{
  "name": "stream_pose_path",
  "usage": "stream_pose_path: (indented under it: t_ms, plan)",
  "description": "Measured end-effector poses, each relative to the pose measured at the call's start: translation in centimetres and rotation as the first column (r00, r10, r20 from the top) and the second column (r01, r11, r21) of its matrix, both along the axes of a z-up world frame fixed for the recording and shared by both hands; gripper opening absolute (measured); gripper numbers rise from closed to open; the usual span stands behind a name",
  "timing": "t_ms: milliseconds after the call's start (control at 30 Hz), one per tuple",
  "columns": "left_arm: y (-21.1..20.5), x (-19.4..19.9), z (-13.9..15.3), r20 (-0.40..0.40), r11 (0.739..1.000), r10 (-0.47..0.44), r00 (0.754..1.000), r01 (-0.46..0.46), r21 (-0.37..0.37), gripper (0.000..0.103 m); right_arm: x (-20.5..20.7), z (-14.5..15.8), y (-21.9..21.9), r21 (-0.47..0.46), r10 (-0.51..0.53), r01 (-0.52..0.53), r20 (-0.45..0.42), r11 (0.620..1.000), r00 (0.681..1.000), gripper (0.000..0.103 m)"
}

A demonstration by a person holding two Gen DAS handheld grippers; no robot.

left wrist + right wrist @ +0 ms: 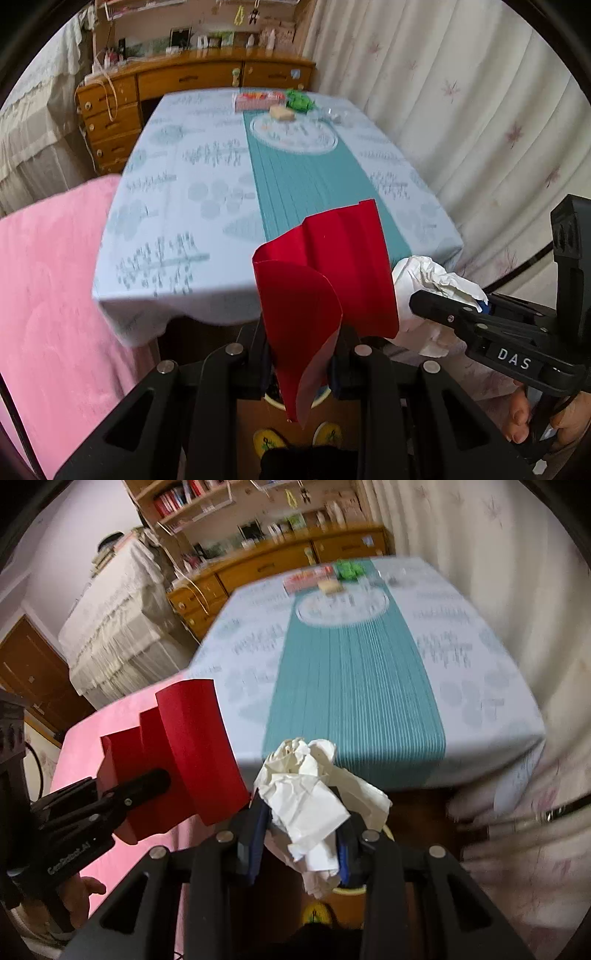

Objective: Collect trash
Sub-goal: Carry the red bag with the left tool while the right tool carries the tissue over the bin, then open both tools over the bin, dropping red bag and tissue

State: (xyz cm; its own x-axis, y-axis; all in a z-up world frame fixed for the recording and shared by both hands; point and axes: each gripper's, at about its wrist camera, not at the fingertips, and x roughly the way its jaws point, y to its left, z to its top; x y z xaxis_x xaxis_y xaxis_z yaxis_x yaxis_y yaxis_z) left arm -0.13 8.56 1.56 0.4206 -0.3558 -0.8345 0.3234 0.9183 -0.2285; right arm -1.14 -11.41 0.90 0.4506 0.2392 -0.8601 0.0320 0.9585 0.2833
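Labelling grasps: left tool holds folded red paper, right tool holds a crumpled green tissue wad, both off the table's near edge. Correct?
Wrong colour. The right tool holds a crumpled white tissue wad, as the right wrist view shows. The left tool does hold the folded red paper, off the table.

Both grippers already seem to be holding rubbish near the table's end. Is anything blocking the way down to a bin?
No bin is clearly visible, so I cannot say. The left gripper holds the red paper and the right gripper the crumpled white paper; below them only a partial yellowish rim shows, mostly hidden.
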Motion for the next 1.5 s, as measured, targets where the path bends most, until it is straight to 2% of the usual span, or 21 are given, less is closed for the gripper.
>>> stream_pose_path:
  t_ms: [167, 300, 533, 800, 967, 1067, 1167, 1233, 1300, 1367, 1400, 1433, 1500]
  plan:
    - [-0.6, -0.8, -5.0, -0.086, 0.999, 0.039, 0.996, -0.037, 0.025, 0.021, -0.6, -5.3, -0.5, 0.016, -0.032, 0.034, -0.093, 0.999, 0.995, 0.031]
    - [-1.9, -1.9, -11.3, -0.158, 0.996, 0.067, 0.985, -0.058, 0.062, 0.021, -1.1, -11.0, -0.8, 0.0, -0.031, 0.032, -0.151, 1.0, 0.988, 0.031]
    - [-4.5, -2.7, -22.2, -0.262, 0.991, 0.089, 0.961, -0.06, 0.119, 0.022, -2.0, -23.1, -2.6, 0.017, -0.076, 0.084, -0.283, 0.996, 0.956, 0.031]
    - [-6.7, -1.4, -33.3, -0.331, 0.989, 0.097, 0.939, -0.053, 0.141, 0.022, -1.4, -33.3, -3.5, 0.025, -0.085, 0.099, -0.337, 0.995, 0.938, 0.031]
    - [-7.9, -0.3, -37.7, -0.35, 0.988, 0.085, 0.933, -0.034, 0.151, 0.022, -0.4, -37.8, -4.7, 0.027, -0.099, 0.115, -0.348, 0.993, 0.932, 0.031]
    - [-8.3, -0.2, -39.5, -0.344, 0.986, 0.072, 0.936, -0.016, 0.164, 0.027, -0.1, -39.9, -5.3, 0.045, -0.12, 0.146, -0.361, 0.988, 0.925, 0.032]
    - [-8.3, 0.0, -41.2, -0.36, 0.983, 0.067, 0.931, 0.001, 0.186, 0.035, 0.3, -41.6, -5.5, 0.068, -0.132, 0.17, -0.381, 0.983, 0.915, 0.034]
    - [-8.0, 0.4, -42.0, -0.375, 0.98, 0.08, 0.923, -0.003, 0.201, 0.058, 0.4, -42.4, -5.7, 0.094, -0.131, 0.184, -0.408, 0.978, 0.904, 0.035]
    - [-7.7, 0.7, -42.5, -0.385, 0.981, 0.082, 0.919, -0.006, 0.194, 0.075, 0.5, -43.1, -5.8, 0.11, -0.13, 0.193, -0.422, 0.975, 0.897, 0.039]
    - [-7.7, 0.9, -42.6, -0.392, 0.981, 0.083, 0.916, -0.004, 0.196, 0.083, 0.4, -43.2, -5.9, 0.116, -0.134, 0.2, -0.424, 0.973, 0.896, 0.049]
    - [-7.6, 1.0, -42.8, -0.403, 0.981, 0.083, 0.911, -0.004, 0.193, 0.089, 0.4, -43.2, -5.9, 0.114, -0.132, 0.197, -0.423, 0.974, 0.896, 0.063]
    - [-7.7, 1.0, -42.8, -0.405, 0.981, 0.087, 0.91, -0.008, 0.193, 0.091, 0.3, -43.1, -5.9, 0.105, -0.136, 0.197, -0.42, 0.975, 0.897, 0.068]
    - [-7.7, 1.0, -42.7, -0.4, 0.981, 0.086, 0.913, -0.007, 0.194, 0.092, 0.3, -42.8, -5.8, 0.099, -0.14, 0.197, -0.41, 0.975, 0.901, 0.068]
